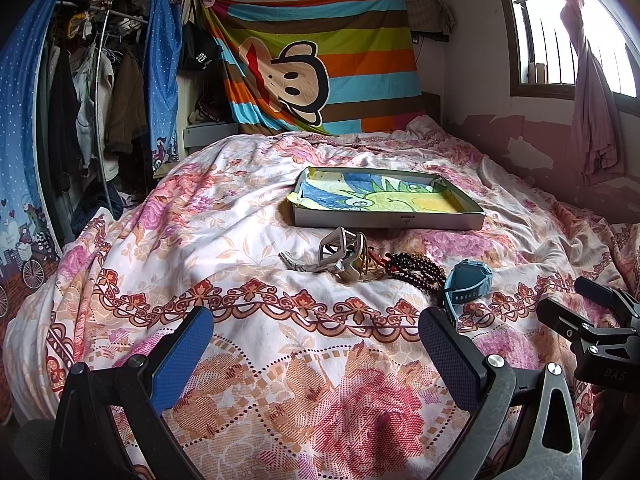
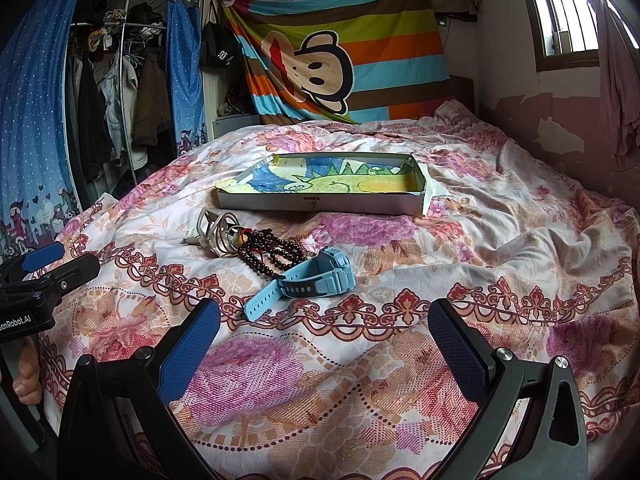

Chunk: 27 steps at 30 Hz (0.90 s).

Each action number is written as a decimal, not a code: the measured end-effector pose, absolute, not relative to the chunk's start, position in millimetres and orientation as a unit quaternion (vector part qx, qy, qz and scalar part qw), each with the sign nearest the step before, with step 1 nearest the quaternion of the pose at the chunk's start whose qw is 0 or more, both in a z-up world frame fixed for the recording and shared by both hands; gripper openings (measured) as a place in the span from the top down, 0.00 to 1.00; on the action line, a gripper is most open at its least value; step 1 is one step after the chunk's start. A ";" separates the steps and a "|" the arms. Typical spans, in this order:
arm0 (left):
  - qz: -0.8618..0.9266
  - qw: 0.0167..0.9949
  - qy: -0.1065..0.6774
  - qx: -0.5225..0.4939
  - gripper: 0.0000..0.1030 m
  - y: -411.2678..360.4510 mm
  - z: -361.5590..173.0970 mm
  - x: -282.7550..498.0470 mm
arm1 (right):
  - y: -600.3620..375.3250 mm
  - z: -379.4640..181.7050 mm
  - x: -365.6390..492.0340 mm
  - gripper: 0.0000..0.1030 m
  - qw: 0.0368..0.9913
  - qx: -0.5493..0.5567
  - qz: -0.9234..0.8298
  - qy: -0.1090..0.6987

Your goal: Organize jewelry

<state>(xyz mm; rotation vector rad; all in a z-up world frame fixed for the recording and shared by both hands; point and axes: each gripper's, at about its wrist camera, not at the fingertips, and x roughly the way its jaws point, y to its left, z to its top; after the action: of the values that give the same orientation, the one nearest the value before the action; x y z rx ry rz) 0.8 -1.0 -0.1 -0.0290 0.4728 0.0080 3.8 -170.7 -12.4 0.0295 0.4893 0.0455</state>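
A small heap of jewelry lies on the floral bedspread: a pale grey watch (image 1: pixel 338 254) (image 2: pixel 212 232), dark red bead strings (image 1: pixel 416 268) (image 2: pixel 272 256) and a light blue watch (image 1: pixel 464 284) (image 2: pixel 312 280). Behind it stands a shallow grey box (image 1: pixel 384 222) (image 2: pixel 320 204) lined with a crayon drawing. My left gripper (image 1: pixel 316 340) is open and empty, short of the heap. My right gripper (image 2: pixel 324 336) is open and empty, just in front of the blue watch. Each gripper shows at the edge of the other's view.
The bedspread (image 1: pixel 280 184) is rumpled, with folds to the right. A clothes rack with blue curtains (image 1: pixel 100 100) stands left of the bed. A striped monkey blanket (image 1: pixel 320 60) hangs at the headboard. A window (image 1: pixel 560 20) is at the right.
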 end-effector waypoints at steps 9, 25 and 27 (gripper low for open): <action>-0.009 0.960 0.275 -0.042 0.00 11.9 -8.5 23.4 | -190.5 -2.5 12.0 0.01 0.972 0.037 0.055 0.227; -0.074 0.947 0.313 -0.020 0.02 18.1 -7.2 103.2 | -199.0 -10.9 99.4 0.01 0.941 0.008 0.123 0.315; -0.075 0.945 0.318 -0.022 0.05 20.9 -7.2 111.7 | -195.7 -15.7 108.3 0.01 0.935 0.009 0.131 0.329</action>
<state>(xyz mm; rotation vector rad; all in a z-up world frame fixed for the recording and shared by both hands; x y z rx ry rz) 111.7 20.9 -7.2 -0.0452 0.6472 -0.1537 108.3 -195.7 -15.7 0.0187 0.6719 0.2668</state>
